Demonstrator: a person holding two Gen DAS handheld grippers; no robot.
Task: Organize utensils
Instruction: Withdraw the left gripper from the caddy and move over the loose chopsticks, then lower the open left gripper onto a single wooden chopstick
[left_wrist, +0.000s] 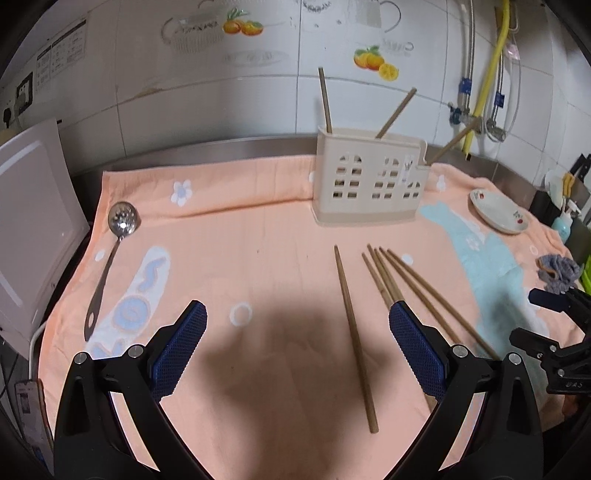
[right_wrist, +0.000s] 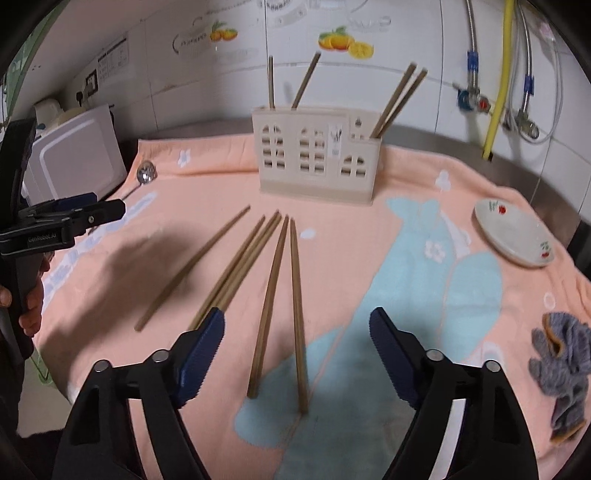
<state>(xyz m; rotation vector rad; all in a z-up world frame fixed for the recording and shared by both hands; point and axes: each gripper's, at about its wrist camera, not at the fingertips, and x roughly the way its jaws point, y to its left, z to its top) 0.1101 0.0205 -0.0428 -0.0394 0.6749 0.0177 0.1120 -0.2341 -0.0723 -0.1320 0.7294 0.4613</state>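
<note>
Tongs both gaping, nothing held: we see left tongs (left_wrist: 297, 325) above a lone chopstick (left_wrist: 354, 336), right tongs (right_wrist: 297, 332) over two chopsticks (right_wrist: 284, 302). Loose ones lie on the towel (right_wrist: 369, 236) near the holder (right_wrist: 314, 158), w/ four more upright inside.

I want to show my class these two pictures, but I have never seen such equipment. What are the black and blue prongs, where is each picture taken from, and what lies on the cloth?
A person holds a two-finger gripper in each hand; a fisheye camera on each looks along its fingers. One picture is from the left gripper, the other from the right gripper. Both are open and hold nothing. On the peach towel lie loose wooden chopsticks, a slotted ladle, a small plate and a grey rag. At the back stands a cream utensil holder with chopsticks already in it.
</note>
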